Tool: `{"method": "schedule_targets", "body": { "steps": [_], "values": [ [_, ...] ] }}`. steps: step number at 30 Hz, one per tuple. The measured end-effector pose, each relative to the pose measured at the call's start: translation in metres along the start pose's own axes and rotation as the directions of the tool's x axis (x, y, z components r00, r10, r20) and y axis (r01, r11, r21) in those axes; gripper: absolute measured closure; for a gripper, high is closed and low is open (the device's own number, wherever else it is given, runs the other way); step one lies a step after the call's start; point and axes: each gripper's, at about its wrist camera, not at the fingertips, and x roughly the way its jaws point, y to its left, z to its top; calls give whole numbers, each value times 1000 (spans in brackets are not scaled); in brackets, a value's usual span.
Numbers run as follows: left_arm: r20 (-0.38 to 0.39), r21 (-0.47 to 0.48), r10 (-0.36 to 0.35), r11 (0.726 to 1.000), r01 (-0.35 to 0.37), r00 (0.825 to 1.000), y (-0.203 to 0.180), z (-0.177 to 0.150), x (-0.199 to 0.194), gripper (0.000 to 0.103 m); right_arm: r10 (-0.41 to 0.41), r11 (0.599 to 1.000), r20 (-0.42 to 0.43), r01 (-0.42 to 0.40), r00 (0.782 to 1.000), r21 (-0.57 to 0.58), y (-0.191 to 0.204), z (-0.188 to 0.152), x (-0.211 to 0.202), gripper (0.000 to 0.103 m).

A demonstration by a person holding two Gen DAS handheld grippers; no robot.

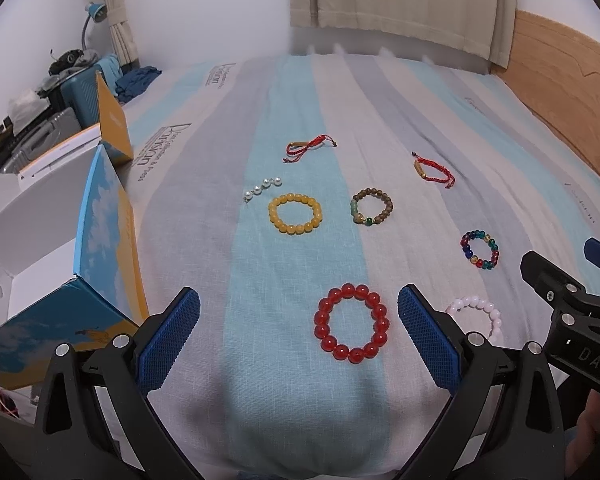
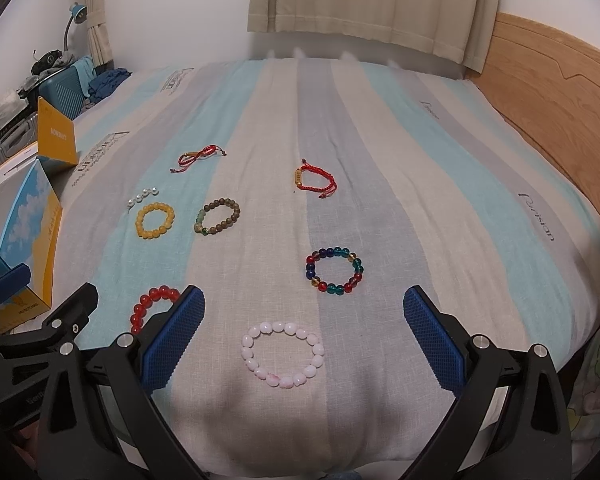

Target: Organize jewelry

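Several bracelets lie on a striped bedspread. My left gripper is open, its jaws either side of a red bead bracelet, just above it. My right gripper is open over a pale pink bead bracelet, also in the left wrist view. Farther off lie a multicoloured bead bracelet, a yellow bead bracelet, a brown wooden bead bracelet, a short pearl strand and two red cord bracelets.
An open blue-and-yellow cardboard box with a white inside stands at the bed's left edge. Suitcases and clutter sit behind it. A wooden headboard runs along the right. Curtains hang at the back.
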Motion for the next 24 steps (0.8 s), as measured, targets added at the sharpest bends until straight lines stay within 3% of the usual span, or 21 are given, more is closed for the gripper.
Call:
{"method": "schedule_targets", "body": {
  "steps": [24],
  "values": [
    [-1,-1,-5,1000,5,1000,-2,-1,1,6,-3,1000,1,3,1000,-19,3,0,2,7]
  ]
}}
